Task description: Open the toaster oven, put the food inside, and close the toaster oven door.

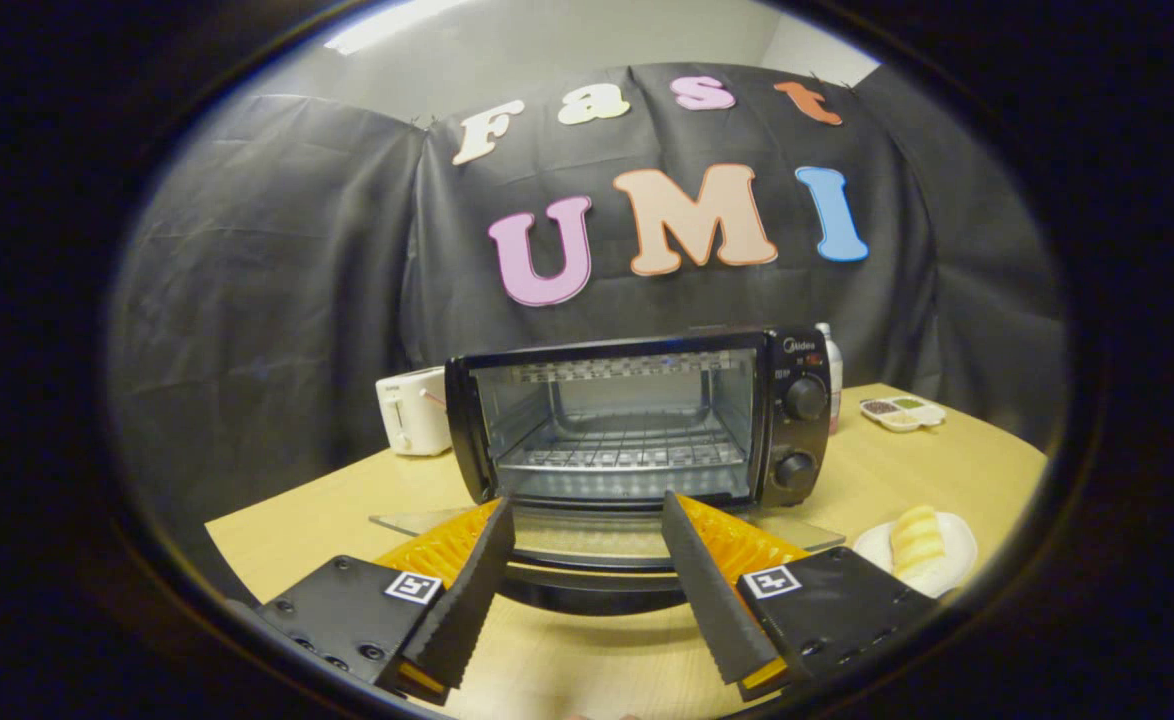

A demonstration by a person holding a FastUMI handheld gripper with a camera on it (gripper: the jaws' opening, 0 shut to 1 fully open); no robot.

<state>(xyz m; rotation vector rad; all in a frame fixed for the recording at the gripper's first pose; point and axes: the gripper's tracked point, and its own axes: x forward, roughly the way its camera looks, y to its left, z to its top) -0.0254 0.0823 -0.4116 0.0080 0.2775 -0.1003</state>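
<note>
Ahead, toaster oven (637, 420) open, bare rack, gripper (587, 515) spread, food (915, 540) on plate (957, 560)

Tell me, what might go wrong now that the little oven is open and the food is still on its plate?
The glass door lies flat just ahead of the open gripper, with its handle between the fingers; swinging toward the food could knock it. The food looks soft, so a hard squeeze may crush it, or it could slip off the white plate. The wire rack sits inside the toaster oven; carrying the food in low might catch the door's edge.
</note>
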